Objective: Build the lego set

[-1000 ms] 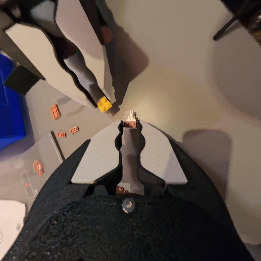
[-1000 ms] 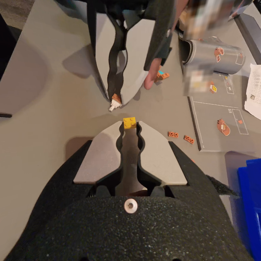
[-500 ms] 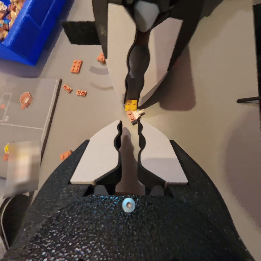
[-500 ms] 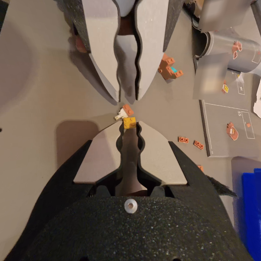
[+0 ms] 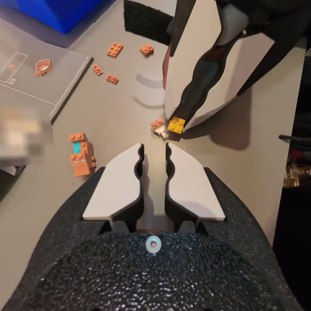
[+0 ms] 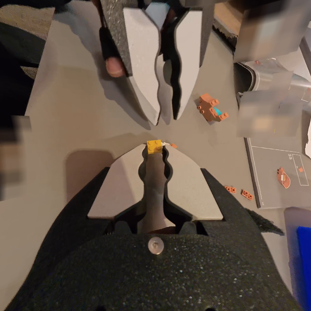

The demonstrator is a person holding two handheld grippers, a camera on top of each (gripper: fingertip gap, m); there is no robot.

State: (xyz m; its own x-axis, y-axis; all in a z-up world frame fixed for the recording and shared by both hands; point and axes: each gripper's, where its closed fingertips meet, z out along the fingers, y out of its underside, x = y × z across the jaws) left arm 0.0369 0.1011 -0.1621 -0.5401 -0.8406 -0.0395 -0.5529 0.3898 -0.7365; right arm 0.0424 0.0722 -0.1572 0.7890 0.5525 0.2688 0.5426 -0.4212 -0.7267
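Grey worktop (image 5: 109, 109): right gripper (image 6: 154, 146) fingers pinch a yellow brick (image 6: 154, 146); left gripper (image 5: 154, 146) fingers parted, empty, near a small brown-and-white piece (image 5: 159, 127).

Grey table (image 5: 104, 114), scattered orange bricks (image 5: 114, 50), booklet (image 5: 42, 80), blue bin (image 5: 50, 15)

Warm, fairly dim indoor light falls from above, casting soft-edged dark shadows on the desk (image 5: 104, 114), largest at right of centre in the left wrist view and at left of centre in the right wrist view. Both wide-angle views bend and stretch towards the edges. Motion blur smears the upper corners. Pale mosaic patches sit at the frame sides.
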